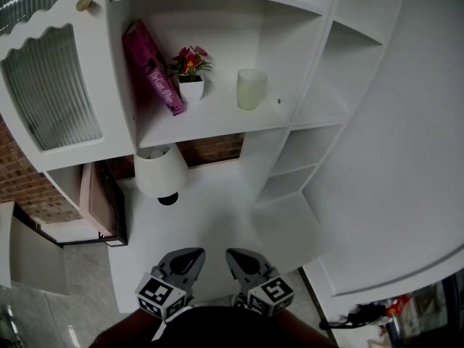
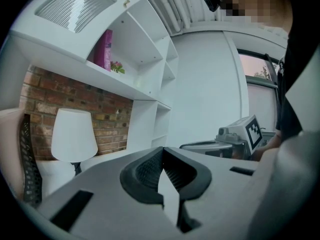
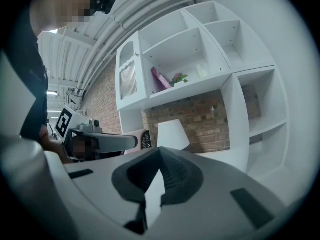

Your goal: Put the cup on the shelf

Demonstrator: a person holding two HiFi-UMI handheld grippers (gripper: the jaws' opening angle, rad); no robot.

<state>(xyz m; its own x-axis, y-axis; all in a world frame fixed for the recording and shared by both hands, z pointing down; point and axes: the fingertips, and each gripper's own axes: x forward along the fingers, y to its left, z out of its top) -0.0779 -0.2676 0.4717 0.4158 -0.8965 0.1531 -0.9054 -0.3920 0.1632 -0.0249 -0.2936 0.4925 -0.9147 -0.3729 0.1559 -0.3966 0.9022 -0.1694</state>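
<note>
A pale green frosted cup point(image 1: 251, 89) stands on the white shelf point(image 1: 217, 127) beside a small white pot point(image 1: 191, 89) of red flowers point(image 1: 190, 60). The left gripper point(image 1: 194, 254) and right gripper point(image 1: 233, 255) both have their fingers closed, empty.

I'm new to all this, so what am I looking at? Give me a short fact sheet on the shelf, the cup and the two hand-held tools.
Cup: pale green, upright on the shelf
Beside it: flower pot, leaning pink book
Below shelf: white lamp
Left gripper: fingers closed, empty, held low
Right gripper: fingers closed, empty, held low
Task status: cup appears placed
</note>
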